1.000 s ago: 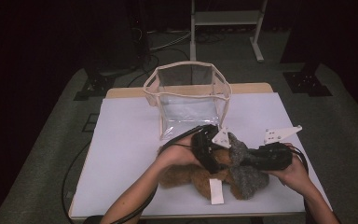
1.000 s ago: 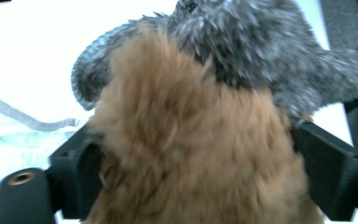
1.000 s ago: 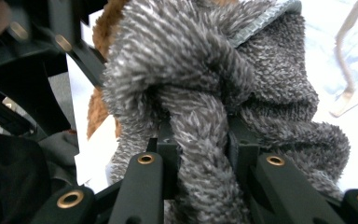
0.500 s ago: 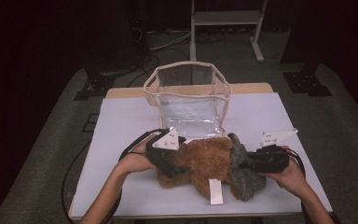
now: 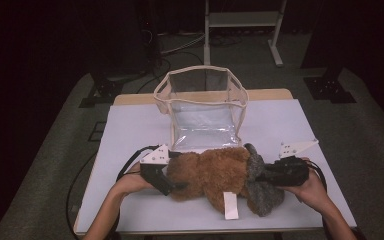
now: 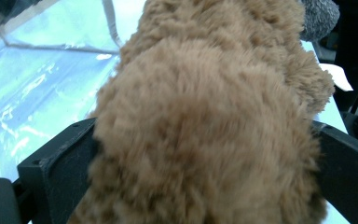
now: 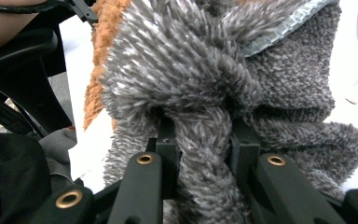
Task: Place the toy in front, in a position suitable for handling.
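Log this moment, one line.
left gripper: jaws opening around brown plush toy | right gripper: pinching its grey part | clear bag behind

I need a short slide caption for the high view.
Two hand-held grippers flank a brown-and-grey plush toy before a clear plastic bag.

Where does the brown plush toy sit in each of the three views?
High view: brown plush toy lies low centre on the table, before the clear bag.
Left gripper view: it spans the middle, between the black fingers.
Right gripper view: an orange-brown strip at upper left.
Shared landmark: its grey furry part.
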{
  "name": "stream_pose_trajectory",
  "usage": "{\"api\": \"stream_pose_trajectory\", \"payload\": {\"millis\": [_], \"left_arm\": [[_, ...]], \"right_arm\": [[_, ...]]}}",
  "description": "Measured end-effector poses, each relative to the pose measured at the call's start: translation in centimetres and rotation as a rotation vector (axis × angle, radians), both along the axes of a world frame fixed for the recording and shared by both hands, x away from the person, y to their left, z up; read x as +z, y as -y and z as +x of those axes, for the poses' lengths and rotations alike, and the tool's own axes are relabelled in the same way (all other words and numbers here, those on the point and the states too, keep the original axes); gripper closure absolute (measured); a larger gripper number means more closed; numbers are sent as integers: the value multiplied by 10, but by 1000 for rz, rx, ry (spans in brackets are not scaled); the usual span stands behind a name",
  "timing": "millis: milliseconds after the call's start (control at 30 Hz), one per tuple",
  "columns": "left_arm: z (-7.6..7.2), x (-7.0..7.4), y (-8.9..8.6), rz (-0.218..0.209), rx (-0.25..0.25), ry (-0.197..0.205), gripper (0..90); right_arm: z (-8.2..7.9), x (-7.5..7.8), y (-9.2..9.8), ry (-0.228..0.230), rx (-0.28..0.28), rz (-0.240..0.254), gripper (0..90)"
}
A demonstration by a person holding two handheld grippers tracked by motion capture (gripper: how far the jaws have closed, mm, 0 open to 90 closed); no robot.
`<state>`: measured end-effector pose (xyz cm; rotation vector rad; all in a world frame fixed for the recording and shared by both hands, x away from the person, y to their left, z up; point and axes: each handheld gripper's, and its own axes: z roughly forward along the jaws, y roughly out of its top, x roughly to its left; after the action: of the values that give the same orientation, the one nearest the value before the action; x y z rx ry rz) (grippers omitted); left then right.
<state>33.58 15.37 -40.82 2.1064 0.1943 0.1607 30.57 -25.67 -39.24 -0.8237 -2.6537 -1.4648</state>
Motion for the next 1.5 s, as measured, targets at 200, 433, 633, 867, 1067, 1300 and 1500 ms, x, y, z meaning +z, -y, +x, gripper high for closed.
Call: {"api": "stream_pose_trajectory", "payload": {"millis": [200,433,633,867,1067,1300,1500], "left_arm": [[1,-13,-3,5,3,-54,0],[-4,-7,7,17,15,2,235],[-3,11,28,-11,-16,31,302],[3,29,65,-31,-72,64,306],[8,45,105,-26,-100,128,305],[9,30,132,75,-100,125,305],[6,33,108,141,-50,125,305]], "right_arm": [[2,-1,-4,-3,18,-3,696],[12,-6,-5,-29,37,17,712],[15,-1,12,-47,46,104,739],[8,23,43,-11,1,121,747],[-4,58,74,61,-61,52,747],[-5,36,100,24,-124,-3,747],[6,8,80,-22,-80,66,747]]}}
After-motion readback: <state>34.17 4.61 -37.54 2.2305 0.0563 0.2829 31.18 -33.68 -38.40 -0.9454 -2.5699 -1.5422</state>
